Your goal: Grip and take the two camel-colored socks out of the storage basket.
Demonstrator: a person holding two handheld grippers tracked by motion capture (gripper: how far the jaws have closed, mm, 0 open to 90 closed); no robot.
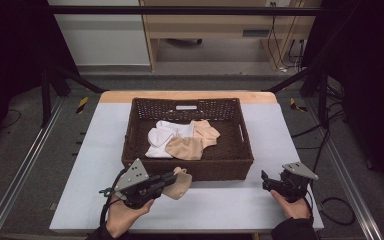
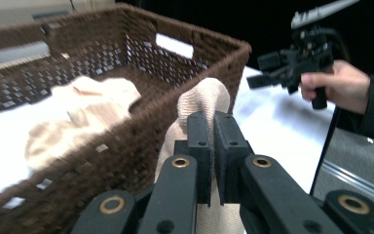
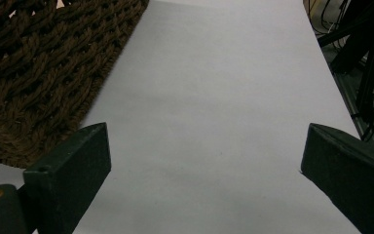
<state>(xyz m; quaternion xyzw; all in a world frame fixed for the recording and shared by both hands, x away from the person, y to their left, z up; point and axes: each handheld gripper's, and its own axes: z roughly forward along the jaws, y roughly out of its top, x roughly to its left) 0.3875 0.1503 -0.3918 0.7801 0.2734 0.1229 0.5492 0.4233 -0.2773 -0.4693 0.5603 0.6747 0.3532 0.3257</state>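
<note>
Looking for writing first: the woven basket [image 1: 187, 170] carries a small pale label [image 1: 186, 107] on its far wall, seen again as pale patches in the left gripper view, but whatever is on it is too small and blurred to read, and no brand can be made out on either tool

Clamped in the left gripper [image 2: 213, 130] is a beige sock [image 2: 202, 100], its jaws pressed together on the fabric. The sock is a light tan knit with a fine ribbed texture; a rounded fold of it stands up above the jaw tips, and the rest hangs down behind and below them. From the high view it is a soft crumpled lump at the tip of the left gripper [image 1: 174, 176], just outside the basket's near wall and above the pale grey table [image 1: 230, 205], close to the left front corner

Inside the brown wicker basket lie more socks in a loose heap: white ones [image 1: 162, 137] toward the left and beige ones [image 1: 195, 142] toward the right, overlapping each other

Held by the person's other hand, the right gripper [image 1: 266, 181] sits near the basket's right front corner, low over the table. Its own view shows the two jaws well apart with bare table between them and the basket's woven corner at the upper left
</note>
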